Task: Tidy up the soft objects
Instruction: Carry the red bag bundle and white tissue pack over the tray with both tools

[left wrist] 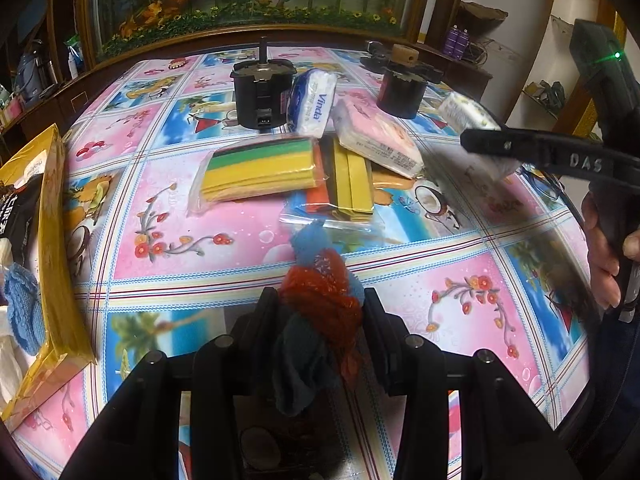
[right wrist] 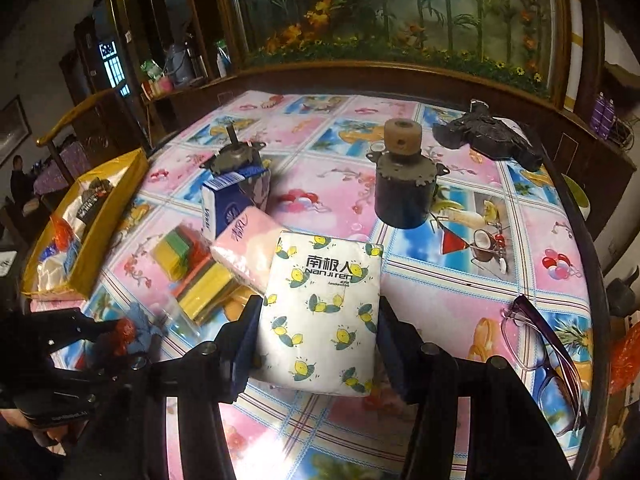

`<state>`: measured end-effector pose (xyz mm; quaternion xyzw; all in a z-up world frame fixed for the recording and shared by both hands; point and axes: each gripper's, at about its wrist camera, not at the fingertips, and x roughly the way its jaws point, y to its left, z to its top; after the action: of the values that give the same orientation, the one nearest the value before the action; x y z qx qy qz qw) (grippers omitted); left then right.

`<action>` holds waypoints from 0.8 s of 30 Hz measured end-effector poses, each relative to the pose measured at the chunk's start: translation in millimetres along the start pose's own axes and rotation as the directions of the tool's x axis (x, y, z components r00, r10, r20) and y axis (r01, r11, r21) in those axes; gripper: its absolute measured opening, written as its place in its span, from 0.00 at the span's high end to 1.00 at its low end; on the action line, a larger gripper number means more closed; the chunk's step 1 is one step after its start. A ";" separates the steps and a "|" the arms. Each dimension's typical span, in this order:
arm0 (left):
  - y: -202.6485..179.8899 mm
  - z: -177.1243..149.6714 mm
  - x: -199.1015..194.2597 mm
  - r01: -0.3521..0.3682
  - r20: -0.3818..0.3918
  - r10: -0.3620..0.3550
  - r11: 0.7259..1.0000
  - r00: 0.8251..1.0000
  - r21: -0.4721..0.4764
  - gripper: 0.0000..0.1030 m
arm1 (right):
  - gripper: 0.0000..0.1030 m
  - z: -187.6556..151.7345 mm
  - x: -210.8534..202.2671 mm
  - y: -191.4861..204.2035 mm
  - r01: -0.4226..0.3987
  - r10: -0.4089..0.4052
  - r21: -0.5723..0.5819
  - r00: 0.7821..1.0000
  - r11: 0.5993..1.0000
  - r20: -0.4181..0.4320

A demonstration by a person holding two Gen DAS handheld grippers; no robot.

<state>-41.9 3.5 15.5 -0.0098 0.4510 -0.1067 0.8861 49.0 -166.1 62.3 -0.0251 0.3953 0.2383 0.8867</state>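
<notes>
Labels: Nanjiren tissue pack (right wrist: 324, 316) clamped in right claw (right wrist: 318, 344) | Vinda pack (left wrist: 314, 102) | left claw (left wrist: 320, 320) grips cloth bundle (left wrist: 324, 300)

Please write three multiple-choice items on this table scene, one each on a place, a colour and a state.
1. Where do the glasses lie?
A. in the yellow box
B. on the tablecloth, right of the lemon-print tissue pack
C. on top of a motor

2. What colour is the Vinda tissue pack?
A. blue and white
B. green
C. black

3. What do the left tongs hold?
A. nothing
B. a motor
C. a red and blue cloth bundle

Key: 1 B, the right wrist view shows them on the tablecloth beside the lemon-print tissue pack; 2 A, the wrapper is blue and white; 3 C, the red and blue cloth bundle sits pinched between both fingers.
</notes>
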 end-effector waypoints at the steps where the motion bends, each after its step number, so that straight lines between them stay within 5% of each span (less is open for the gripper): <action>1: 0.0 0.0 0.0 0.000 0.000 0.000 1.000 1.000 -0.001 0.60 | 0.44 1.1 -4.0 0.7 -0.019 0.019 0.006 1.000 1.000 0.021; 10: -1.2 -1.9 -2.8 0.005 0.009 -0.005 1.000 1.000 -0.009 0.62 | 0.43 1.0 -4.7 30.7 -0.127 0.126 0.014 0.989 0.992 0.071; 24: 8.5 -1.7 -17.2 0.020 0.036 -0.018 0.999 0.999 -0.044 0.63 | 0.43 -8.8 6.6 42.3 -0.159 0.157 0.043 0.986 0.986 0.053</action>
<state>-51.5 15.4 27.2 -0.0358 0.4373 -0.1049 0.8924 28.0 -128.0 57.7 0.0330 0.3793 0.2992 0.8750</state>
